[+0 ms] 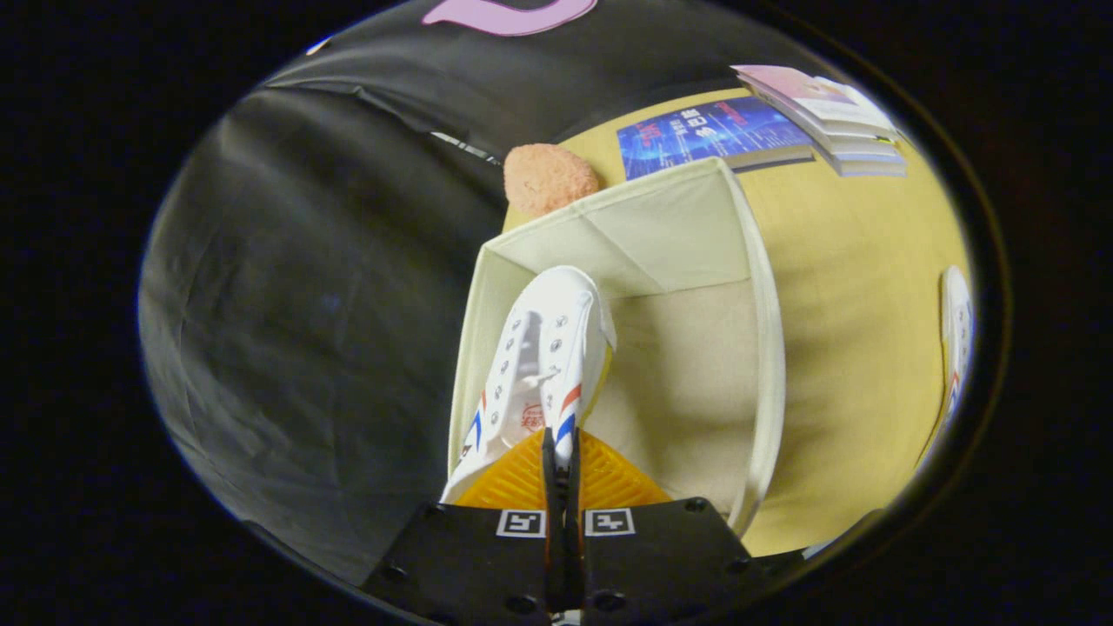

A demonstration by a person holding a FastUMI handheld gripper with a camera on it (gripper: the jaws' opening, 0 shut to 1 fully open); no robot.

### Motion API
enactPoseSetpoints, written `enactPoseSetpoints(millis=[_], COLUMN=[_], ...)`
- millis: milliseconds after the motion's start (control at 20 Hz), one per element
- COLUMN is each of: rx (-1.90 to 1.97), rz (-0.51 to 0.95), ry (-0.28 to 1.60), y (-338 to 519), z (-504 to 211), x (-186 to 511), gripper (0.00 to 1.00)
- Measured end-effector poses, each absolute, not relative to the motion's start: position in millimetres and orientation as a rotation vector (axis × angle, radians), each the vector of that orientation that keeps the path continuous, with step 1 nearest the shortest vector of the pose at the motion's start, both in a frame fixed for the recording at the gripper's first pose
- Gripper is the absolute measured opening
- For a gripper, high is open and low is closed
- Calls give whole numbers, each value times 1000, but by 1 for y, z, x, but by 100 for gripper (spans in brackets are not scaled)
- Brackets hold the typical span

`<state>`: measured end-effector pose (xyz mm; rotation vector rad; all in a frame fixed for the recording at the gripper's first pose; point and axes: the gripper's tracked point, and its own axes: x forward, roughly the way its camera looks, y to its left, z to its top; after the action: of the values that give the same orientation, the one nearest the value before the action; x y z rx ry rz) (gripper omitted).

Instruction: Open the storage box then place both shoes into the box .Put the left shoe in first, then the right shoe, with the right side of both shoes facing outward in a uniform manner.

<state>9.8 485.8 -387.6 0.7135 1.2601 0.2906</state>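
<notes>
White canvas shoe (548,356) hangs from my gripper (562,452), both fingers pinched narrow on its heel collar, long axis running straight ahead, toe far. It sits inside the open storage box (769,365), hard against the left wall; bare floor remains to its right. I judge release comes next. Shoe 2 (956,348) lies far right on the yellow table (852,252).

White shoe (552,348) (toe forward) inside open beige storage box (769,365); second shoe (956,335) outside.
</notes>
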Motion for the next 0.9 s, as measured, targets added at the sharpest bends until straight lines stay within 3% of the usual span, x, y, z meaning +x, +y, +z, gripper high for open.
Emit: enactPoseSetpoints(millis=[900], rx=[484], rz=[64], ry=[1367], y=[512], z=[-450], x=[7], gripper=[3])
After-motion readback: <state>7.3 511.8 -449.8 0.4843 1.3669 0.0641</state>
